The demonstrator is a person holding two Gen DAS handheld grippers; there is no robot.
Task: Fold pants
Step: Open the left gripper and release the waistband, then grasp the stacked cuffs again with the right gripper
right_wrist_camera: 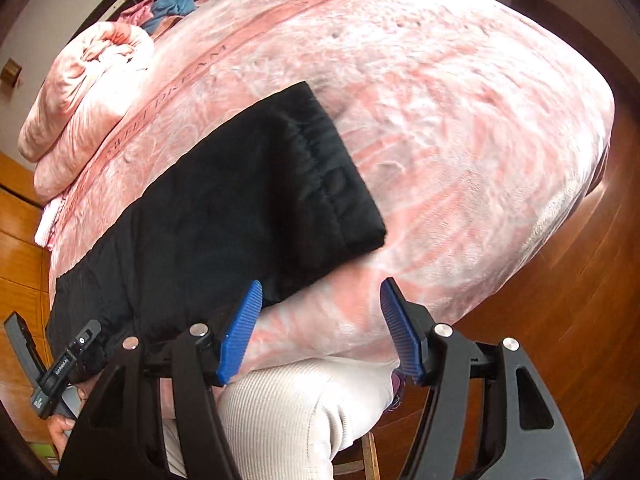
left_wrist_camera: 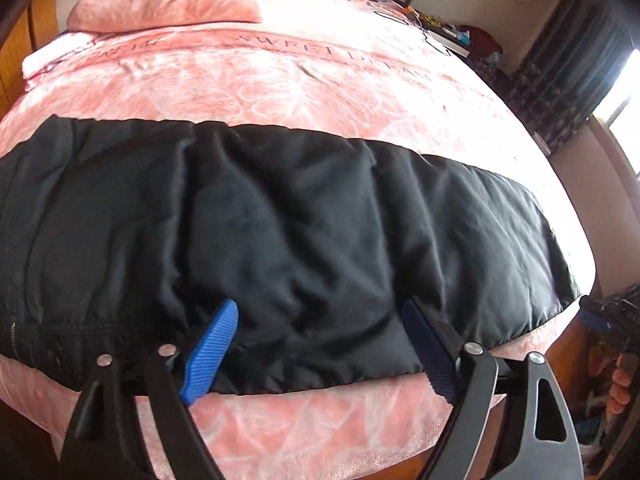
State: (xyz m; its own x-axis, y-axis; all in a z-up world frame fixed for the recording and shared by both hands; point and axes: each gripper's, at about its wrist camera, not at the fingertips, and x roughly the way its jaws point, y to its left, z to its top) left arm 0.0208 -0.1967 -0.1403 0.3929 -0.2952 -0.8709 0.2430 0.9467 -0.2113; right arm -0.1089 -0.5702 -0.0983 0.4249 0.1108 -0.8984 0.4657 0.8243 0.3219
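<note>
Black pants (left_wrist_camera: pixel 280 220) lie flat across the near edge of a pink bed (left_wrist_camera: pixel 280 72), running left to right. My left gripper (left_wrist_camera: pixel 320 320) is open, its blue fingers (left_wrist_camera: pixel 212 344) spread over the pants' near hem, holding nothing. In the right wrist view the pants (right_wrist_camera: pixel 240 208) end in an elastic waistband (right_wrist_camera: pixel 332 152) on the bed (right_wrist_camera: pixel 460 140). My right gripper (right_wrist_camera: pixel 320 300) is open and empty just off the pants' near corner, over the bed's edge. The left gripper's body (right_wrist_camera: pixel 60 368) shows at lower left.
A folded pink quilt (left_wrist_camera: pixel 168 0) and pillow sit at the head of the bed. Loose clothes (right_wrist_camera: pixel 168 6) lie at the far side. Wooden floor (right_wrist_camera: pixel 580 280) lies to the right. The person's leg in white trousers (right_wrist_camera: pixel 300 412) is below the right gripper.
</note>
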